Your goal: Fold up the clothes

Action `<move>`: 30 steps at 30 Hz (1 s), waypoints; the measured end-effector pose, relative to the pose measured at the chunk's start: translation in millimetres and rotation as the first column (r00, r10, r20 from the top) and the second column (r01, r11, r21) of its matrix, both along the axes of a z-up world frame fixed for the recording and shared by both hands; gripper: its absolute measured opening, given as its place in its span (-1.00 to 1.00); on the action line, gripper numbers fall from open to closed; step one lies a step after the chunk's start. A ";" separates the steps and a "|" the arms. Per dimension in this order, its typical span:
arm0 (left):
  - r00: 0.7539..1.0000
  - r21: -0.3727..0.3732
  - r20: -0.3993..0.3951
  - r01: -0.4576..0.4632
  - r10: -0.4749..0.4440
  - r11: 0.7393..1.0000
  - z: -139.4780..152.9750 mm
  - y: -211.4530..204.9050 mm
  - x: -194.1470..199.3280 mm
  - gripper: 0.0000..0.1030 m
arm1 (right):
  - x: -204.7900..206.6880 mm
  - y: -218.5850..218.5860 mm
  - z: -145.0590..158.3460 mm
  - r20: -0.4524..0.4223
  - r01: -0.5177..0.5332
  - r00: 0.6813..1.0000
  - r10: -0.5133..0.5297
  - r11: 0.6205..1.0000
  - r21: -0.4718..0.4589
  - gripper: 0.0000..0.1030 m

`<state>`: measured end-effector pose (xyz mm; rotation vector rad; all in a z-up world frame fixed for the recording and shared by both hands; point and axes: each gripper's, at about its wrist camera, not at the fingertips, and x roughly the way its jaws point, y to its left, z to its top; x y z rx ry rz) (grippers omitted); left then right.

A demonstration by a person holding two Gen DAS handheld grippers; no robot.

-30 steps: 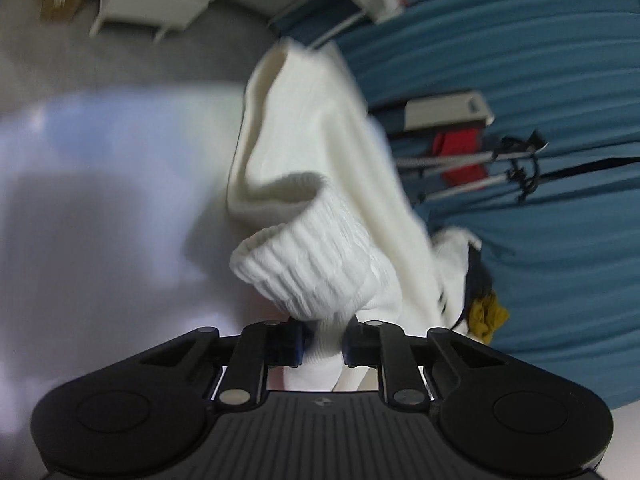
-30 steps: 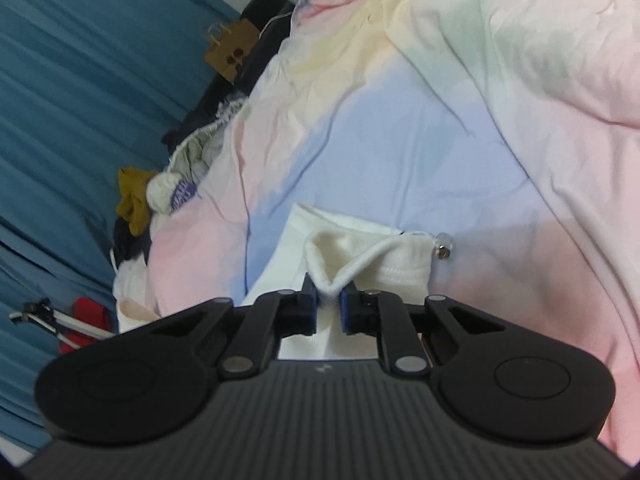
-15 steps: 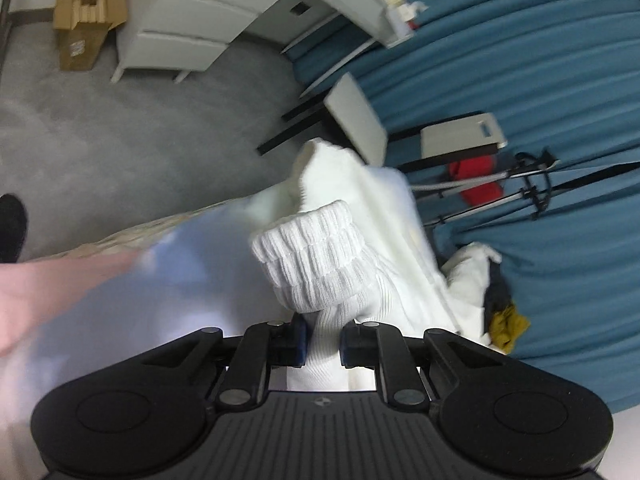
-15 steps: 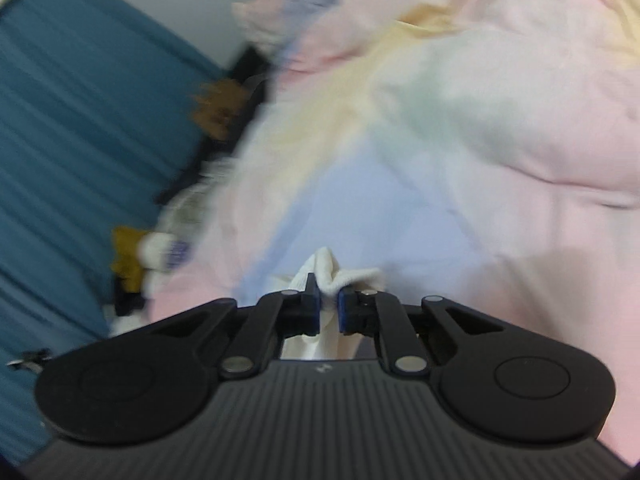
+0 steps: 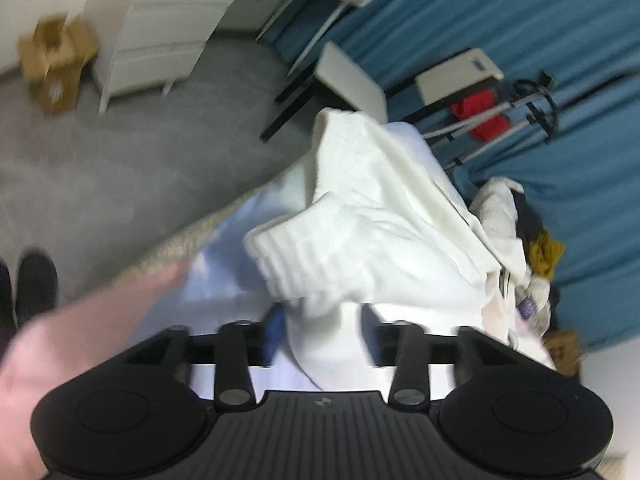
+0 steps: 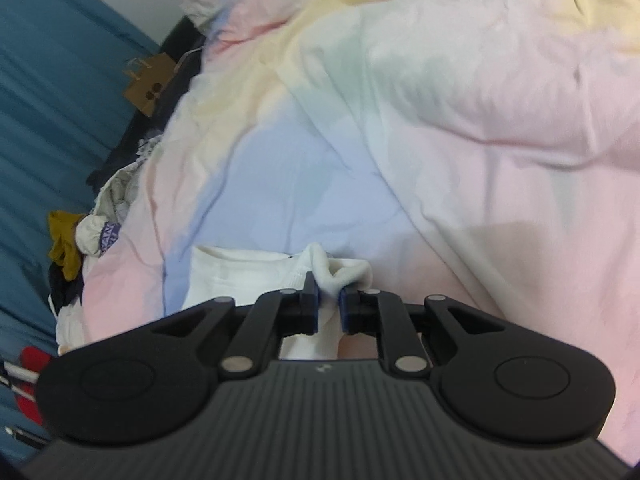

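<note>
Left gripper (image 5: 324, 336) jaws opening, white ribbed knit sweater (image 5: 372, 216) cuff loose between them (blurred); right gripper (image 6: 328, 306) clamps its edge on the pastel duvet (image 6: 440, 120).

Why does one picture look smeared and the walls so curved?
Left wrist view: motion blur smears the white sweater and cardboard box; the fisheye lens bends the blue curtain. Right wrist view: sharper, evenly lit, with a soft shadow on the pastel duvet.
</note>
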<state>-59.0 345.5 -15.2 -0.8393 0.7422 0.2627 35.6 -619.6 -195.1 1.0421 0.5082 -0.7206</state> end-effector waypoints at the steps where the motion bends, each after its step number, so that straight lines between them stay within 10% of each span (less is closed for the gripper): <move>1: 1.000 0.052 0.007 0.013 -0.014 0.999 8.4 -5.9 -4.0 0.30 | 1.0 3.5 6.6 0.002 -0.010 1.000 0.010 0.999 -0.032 -0.68; 7: 0.992 0.326 0.043 0.101 -0.121 0.940 54.5 -59.3 -17.5 0.63 | 2.4 26.4 45.4 0.026 -0.027 0.999 0.036 0.960 -0.280 0.52; 14: 0.959 0.488 0.075 0.203 -0.272 0.849 73.5 -151.0 24.2 0.70 | 5.0 56.1 71.7 0.132 -0.175 0.962 0.241 0.907 -0.384 0.53; 24: 0.900 0.586 -0.035 0.371 -0.434 0.721 31.6 -276.7 147.7 0.70 | 62.2 122.1 58.9 0.156 -0.601 0.714 0.682 0.712 -0.363 0.44; 30: 0.880 0.624 -0.114 0.424 -0.461 0.656 -17.0 -305.1 228.3 0.69 | 115.8 139.7 29.8 0.166 -0.690 0.644 0.747 0.660 -0.297 0.28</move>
